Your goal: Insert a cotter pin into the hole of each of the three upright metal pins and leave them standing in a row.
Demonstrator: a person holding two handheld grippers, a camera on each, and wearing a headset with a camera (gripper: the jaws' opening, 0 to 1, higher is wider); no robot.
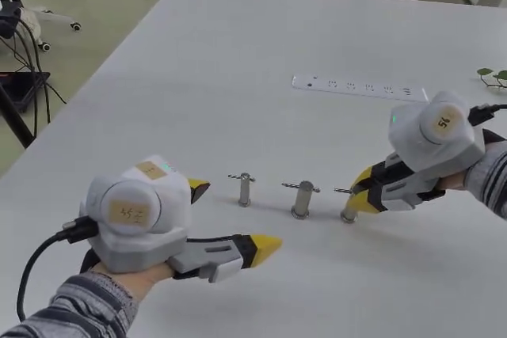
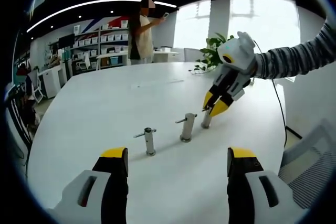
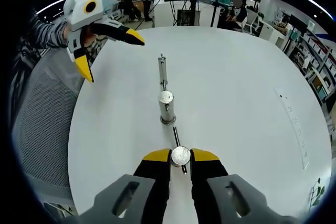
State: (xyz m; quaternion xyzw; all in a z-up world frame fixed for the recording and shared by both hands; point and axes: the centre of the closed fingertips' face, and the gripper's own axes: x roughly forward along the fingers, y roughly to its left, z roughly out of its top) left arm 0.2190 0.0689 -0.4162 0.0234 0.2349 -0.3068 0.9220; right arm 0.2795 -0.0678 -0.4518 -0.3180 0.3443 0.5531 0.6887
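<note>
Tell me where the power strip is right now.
In the head view the white power strip lies flat on the table, beyond the row of metal pins and just past the right gripper.

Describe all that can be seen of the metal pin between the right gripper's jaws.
The right pin is a short silvery metal cylinder with a flat round top, standing upright on the white table at the end of the row. A thin cotter pin crosses its upper part. The right gripper clamps its head from both sides.
</note>
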